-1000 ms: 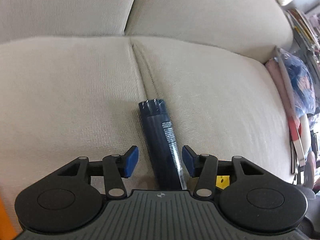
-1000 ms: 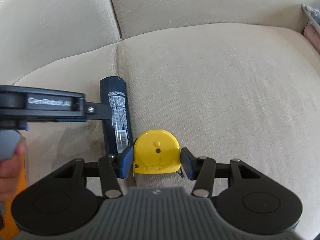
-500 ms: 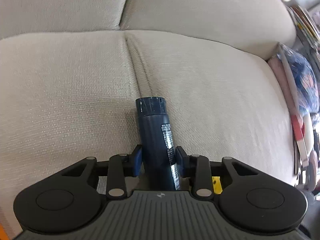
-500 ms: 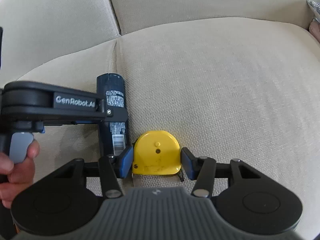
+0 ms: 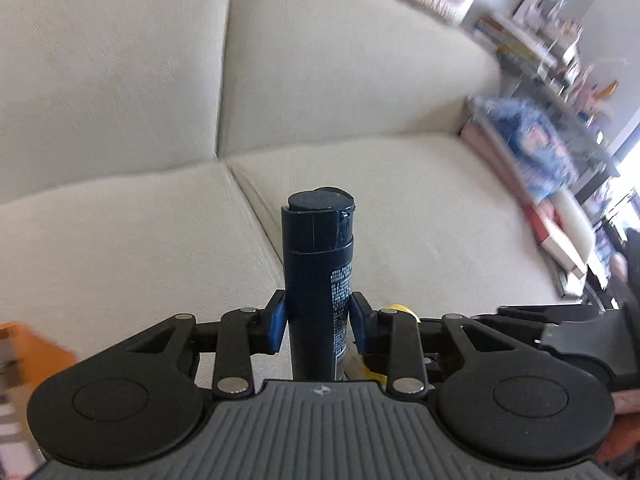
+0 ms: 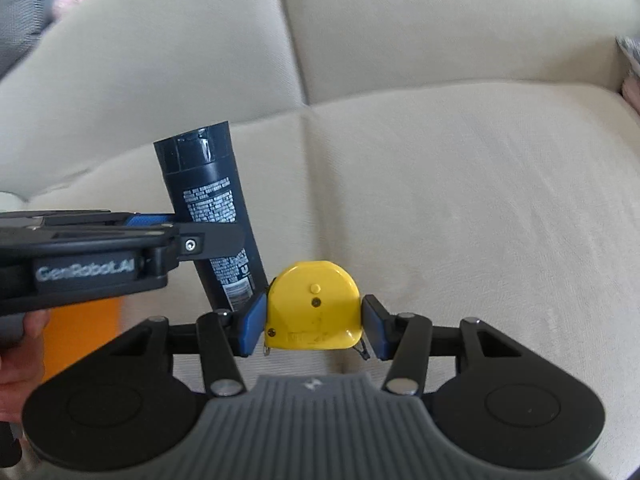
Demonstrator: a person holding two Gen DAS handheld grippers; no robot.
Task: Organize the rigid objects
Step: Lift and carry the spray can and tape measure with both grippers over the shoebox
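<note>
A second ago the dark spray can lay flat on the sofa between spread pads; the left claw now pinches it, lifted clear with its cap at 12 o'clock. The right claw still pinches the yellow tape measure, also raised, with the can at its 10 o'clock.
</note>
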